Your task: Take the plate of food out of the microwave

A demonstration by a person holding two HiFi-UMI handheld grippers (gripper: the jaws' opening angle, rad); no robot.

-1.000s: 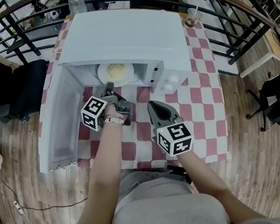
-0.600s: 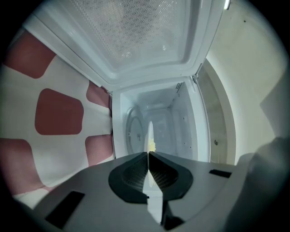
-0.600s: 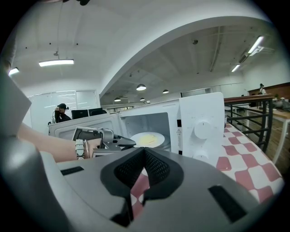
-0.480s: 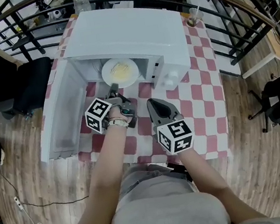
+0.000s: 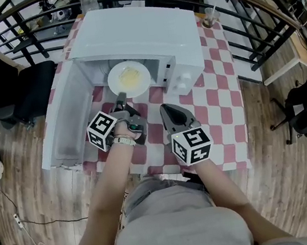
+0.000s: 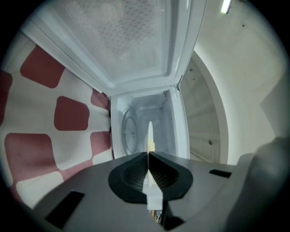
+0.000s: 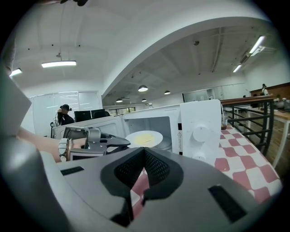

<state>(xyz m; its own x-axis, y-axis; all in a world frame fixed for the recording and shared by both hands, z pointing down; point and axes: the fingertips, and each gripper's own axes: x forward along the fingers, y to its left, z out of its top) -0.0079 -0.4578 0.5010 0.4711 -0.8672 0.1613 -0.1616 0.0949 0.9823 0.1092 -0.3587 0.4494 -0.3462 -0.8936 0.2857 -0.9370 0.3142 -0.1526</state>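
Clamping the plate [image 5: 129, 78] by one rim edge, my left gripper [image 5: 120, 100] could let it tilt and spill. My right gripper [image 5: 166, 110] is closed, empty.

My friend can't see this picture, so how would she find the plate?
Find the big white microwave on the red-and-white checked table, its door open. At its opening is a round white plate with pale yellow food, pinched at the rim by the left gripper. It is the only dish there.
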